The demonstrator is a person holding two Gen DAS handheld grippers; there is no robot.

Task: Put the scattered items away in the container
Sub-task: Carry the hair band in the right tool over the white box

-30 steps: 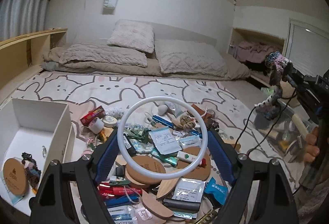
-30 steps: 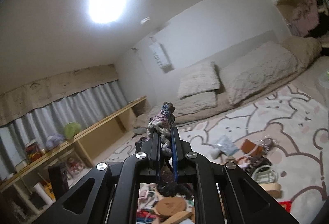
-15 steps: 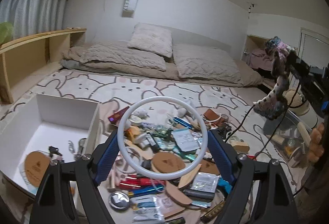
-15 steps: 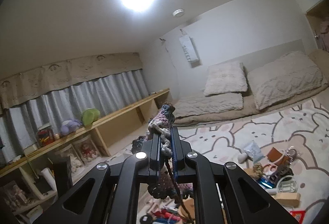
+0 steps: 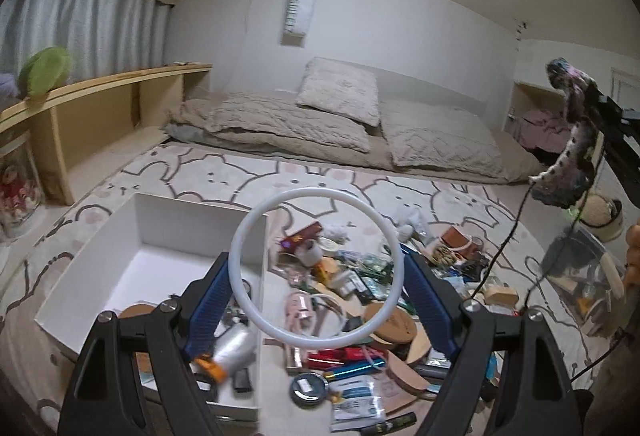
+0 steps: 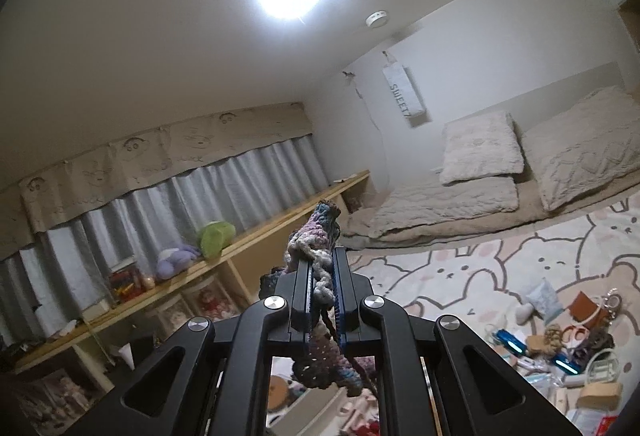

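Above the white box [image 5: 160,232], the left gripper [image 5: 316,276] tilts down, clamping a white ring [image 5: 256,224]

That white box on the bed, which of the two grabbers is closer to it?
Left. The left gripper, holding a white ring, hangs at the white box's right wall. The right gripper, clamping a crocheted piece, is high off to the right.

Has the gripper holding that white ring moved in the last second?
Yes. The left gripper with the white ring has swung left toward the white box: the ring now overlaps the box's right wall, having hung over the scattered clutter before.
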